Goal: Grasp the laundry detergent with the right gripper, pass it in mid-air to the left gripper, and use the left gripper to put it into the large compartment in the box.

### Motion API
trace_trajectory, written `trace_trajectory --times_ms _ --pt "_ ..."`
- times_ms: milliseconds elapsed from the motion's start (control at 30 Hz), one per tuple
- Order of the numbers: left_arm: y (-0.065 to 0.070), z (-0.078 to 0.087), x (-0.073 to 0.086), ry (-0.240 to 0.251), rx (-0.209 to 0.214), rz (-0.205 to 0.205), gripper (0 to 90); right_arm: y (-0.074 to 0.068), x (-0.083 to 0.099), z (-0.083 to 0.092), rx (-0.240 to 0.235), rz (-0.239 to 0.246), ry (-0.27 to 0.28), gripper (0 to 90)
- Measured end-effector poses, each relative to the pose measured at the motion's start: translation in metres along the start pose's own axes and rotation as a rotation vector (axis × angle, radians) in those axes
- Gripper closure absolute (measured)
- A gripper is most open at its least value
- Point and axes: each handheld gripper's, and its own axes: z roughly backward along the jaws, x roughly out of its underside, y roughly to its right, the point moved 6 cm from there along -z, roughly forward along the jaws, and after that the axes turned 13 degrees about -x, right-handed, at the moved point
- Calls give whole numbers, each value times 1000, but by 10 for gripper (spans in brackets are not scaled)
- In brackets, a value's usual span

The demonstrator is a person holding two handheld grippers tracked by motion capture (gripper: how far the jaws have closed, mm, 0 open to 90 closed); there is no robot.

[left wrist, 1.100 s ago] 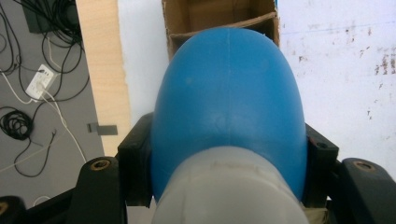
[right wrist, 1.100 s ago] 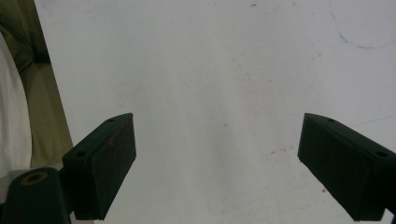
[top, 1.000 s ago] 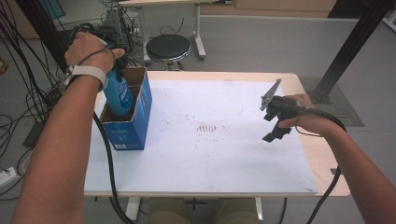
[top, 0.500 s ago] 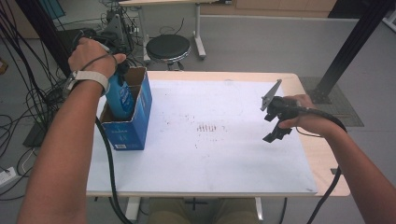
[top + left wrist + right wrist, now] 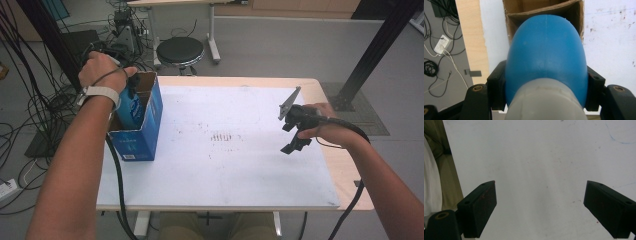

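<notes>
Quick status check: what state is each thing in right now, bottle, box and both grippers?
blue bottle: clamped near its grey cap, partly down inside the box
cardboard box: upright, top open, at the table's left edge
left gripper: shut on the bottle
right gripper: open, nothing between its jaws, above the white sheet

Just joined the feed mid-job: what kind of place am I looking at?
Probably a lab or workshop test station: a wooden table under a stained white sheet, black cable bundles across the grey floor, a round black stool behind.

Blue bottle (image 5: 545, 57) with grey cap (image 5: 545, 100), blue box (image 5: 142, 131), white mat (image 5: 240, 165), black tool (image 5: 541, 210)
</notes>
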Motion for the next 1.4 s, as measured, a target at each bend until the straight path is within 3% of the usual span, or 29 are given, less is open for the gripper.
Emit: trace_trajectory --times_ms 1000,1400 --pt "17 -46 1 18 -17 -33 371 3 5 -8 -12 -24 8 113" --pt "22 -62 4 1 -15 -53 371 3 7 -9 -15 -30 12 113"
